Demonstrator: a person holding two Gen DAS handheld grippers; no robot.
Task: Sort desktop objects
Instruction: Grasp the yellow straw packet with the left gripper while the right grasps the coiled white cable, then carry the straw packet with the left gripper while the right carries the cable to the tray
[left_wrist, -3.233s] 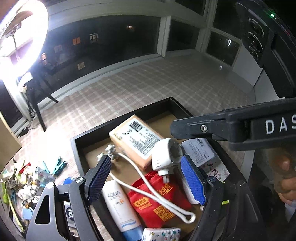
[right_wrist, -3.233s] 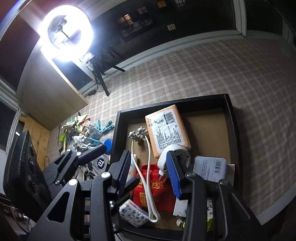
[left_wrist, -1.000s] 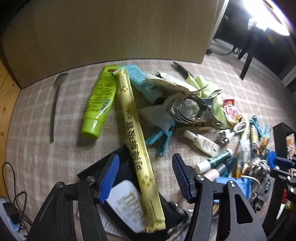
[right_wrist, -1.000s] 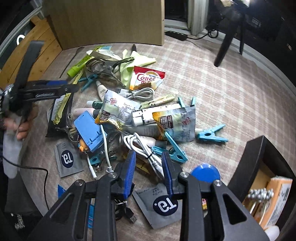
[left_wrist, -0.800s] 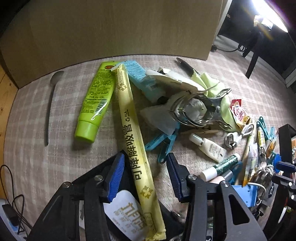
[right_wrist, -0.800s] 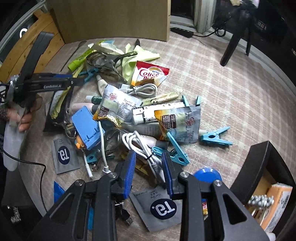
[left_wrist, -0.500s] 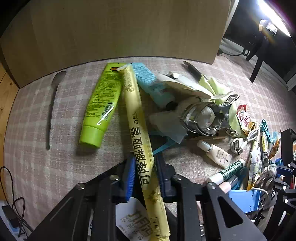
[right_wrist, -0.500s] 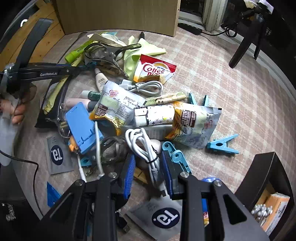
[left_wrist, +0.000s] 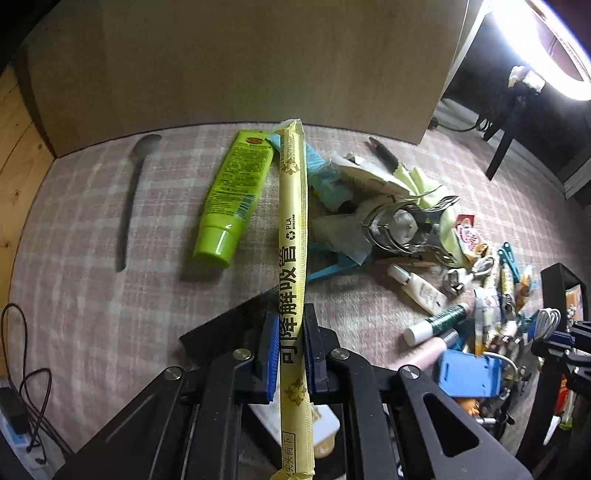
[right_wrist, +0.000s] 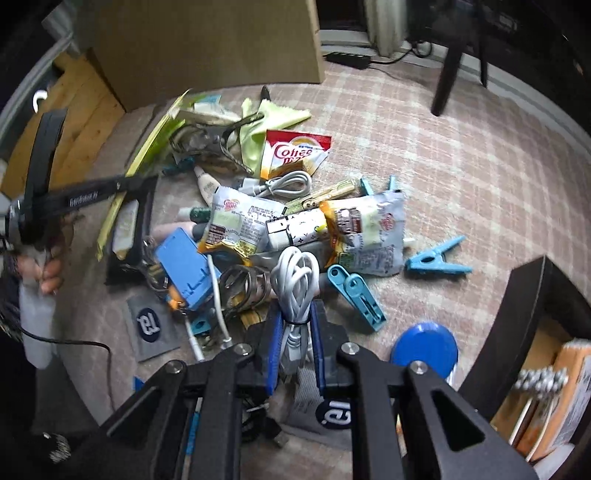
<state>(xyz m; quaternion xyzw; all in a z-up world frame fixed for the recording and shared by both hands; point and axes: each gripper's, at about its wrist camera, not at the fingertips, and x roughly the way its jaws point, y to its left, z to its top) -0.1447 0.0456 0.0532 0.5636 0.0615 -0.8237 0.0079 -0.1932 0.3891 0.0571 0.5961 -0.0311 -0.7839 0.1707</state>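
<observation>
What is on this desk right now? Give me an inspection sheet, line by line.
Surface: plaid cloth, crowded on one side.
Job's things: yellow straw pack and bundled white cable, each clamped; black tray at the edge, partly filled.
Clutter: green tube, spoon, blue box, blue clips, coffee sachet, snack packets, small bottles.
Grippers: left gripper shut on the straw pack; right gripper shut on the cable bundle.
Cables: second white cable in the pile; black lead at the cloth's edge.
Surroundings: cardboard panel, ring light.
</observation>
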